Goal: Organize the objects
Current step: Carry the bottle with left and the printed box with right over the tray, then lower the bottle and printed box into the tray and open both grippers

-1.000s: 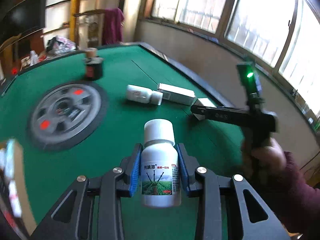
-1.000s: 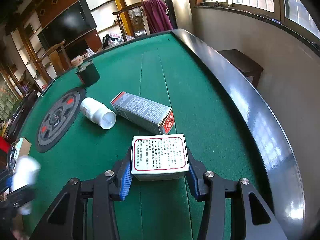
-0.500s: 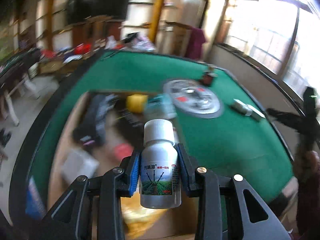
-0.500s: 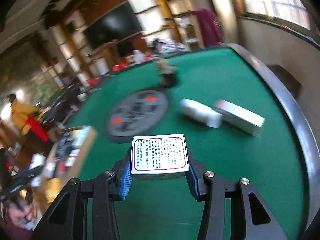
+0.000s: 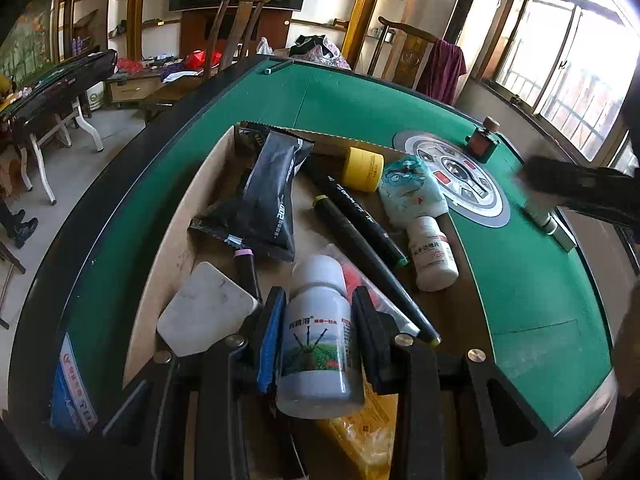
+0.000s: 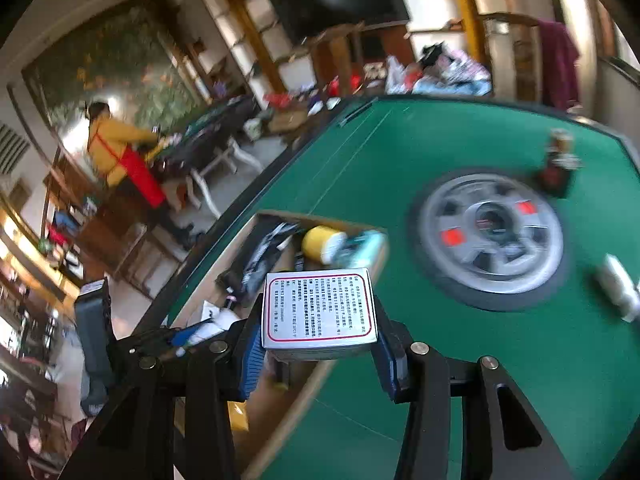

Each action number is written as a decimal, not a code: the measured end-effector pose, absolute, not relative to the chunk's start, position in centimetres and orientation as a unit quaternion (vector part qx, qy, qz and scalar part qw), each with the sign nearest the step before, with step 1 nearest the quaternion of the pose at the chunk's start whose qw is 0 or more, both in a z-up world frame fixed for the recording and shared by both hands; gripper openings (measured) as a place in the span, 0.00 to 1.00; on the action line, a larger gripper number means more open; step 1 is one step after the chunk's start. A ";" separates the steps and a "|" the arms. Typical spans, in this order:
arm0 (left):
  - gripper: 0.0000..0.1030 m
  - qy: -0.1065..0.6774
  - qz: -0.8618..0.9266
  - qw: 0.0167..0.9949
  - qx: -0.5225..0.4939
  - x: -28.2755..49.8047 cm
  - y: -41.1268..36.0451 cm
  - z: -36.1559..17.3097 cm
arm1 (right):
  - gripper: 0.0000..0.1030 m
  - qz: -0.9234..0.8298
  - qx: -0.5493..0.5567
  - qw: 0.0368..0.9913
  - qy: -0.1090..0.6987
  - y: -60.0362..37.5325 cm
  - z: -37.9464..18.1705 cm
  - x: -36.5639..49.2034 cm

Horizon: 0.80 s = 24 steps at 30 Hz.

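Observation:
My left gripper (image 5: 316, 340) is shut on a white bottle (image 5: 318, 332) with a green label, held above the cardboard box (image 5: 176, 240) on the green table. The box holds a black pouch (image 5: 264, 196), dark markers (image 5: 360, 236), a yellow tub (image 5: 362, 168), a small white pill bottle (image 5: 432, 252) and more. In the right wrist view my right gripper (image 6: 318, 348) is shut on a small white carton (image 6: 318, 314) with red-framed print, just over the box's near right corner (image 6: 288, 412). The right gripper's black body (image 5: 588, 188) shows blurred at the right of the left wrist view.
A round grey dial (image 6: 492, 236) is set in the table's middle, with a dark jar (image 6: 558, 168) behind it. A white bottle (image 6: 618, 286) lies right of the dial. A person in yellow (image 6: 116, 152) stands far off in the room. Chairs (image 5: 236, 24) ring the table.
Both grippers swung left from the table's right side to the cardboard box, each keeping its object. The lying bottle and long carton have slid to the right edge of view.

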State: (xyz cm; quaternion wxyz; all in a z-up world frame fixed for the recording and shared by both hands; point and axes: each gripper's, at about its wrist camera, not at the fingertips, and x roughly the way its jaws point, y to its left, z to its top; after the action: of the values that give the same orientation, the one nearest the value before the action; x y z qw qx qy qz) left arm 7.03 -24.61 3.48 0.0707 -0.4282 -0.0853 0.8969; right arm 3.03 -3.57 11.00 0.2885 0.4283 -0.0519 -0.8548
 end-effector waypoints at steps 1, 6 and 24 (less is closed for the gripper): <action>0.32 -0.088 0.897 0.069 -0.428 7.0 -24.6 3.4 | 0.50 -0.850 0.437 0.292 -0.044 -5.0 10.3 2.6; 0.32 -0.104 0.896 0.068 -0.427 7.2 -25.1 2.6 | 0.50 -0.825 0.481 0.298 -0.013 -11.3 6.9 -0.8; 0.33 -0.147 0.892 0.086 -0.419 7.8 -26.2 1.9 | 0.50 -0.811 0.512 0.279 0.049 -16.9 3.7 -3.9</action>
State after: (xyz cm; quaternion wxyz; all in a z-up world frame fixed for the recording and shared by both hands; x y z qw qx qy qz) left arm 7.81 -26.17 1.91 0.0859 -0.4195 -0.1473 0.8916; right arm -3.90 -16.92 3.71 0.2786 0.5121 0.0487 -0.8110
